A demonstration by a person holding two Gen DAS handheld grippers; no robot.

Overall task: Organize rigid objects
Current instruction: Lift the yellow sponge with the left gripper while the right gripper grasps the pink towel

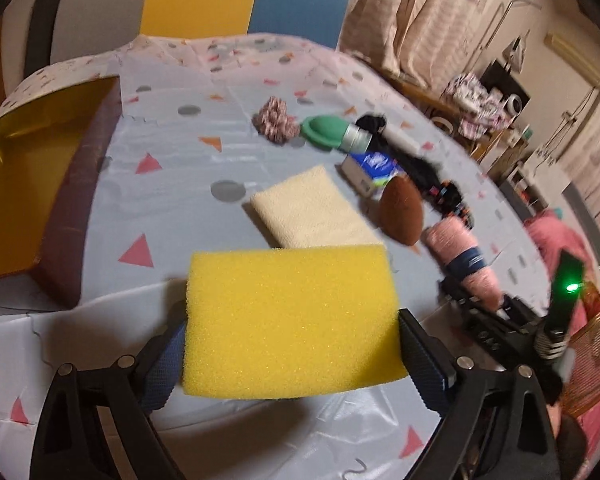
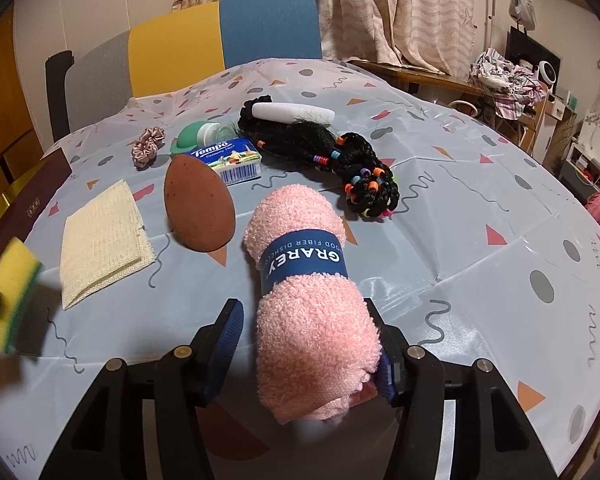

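A yellow sponge point(image 1: 288, 320) with a green backing hangs above the table, and my left gripper point(image 1: 292, 332) is shut on it, a pad pressed on each side. In the right wrist view the sponge point(image 2: 8, 292) shows at the left edge over its shadow. A rolled pink towel point(image 2: 312, 312) with a blue band lies on the tablecloth between the fingers of my right gripper point(image 2: 302, 312). The right pad touches the towel, the left pad stands a little apart, so the gripper is open. The left wrist view shows the right gripper point(image 1: 496, 312) at the towel's point(image 1: 456, 248) near end.
An open box point(image 1: 28, 184) with a gold inside stands at the left. On the cloth lie a cream cloth point(image 2: 104, 240), a brown egg-shaped sponge point(image 2: 199, 206), a tissue pack point(image 2: 226, 160), a green container point(image 2: 192, 138), a scrunchie point(image 2: 146, 146) and a black beaded braid point(image 2: 340, 152). A chair point(image 2: 268, 28) stands behind.
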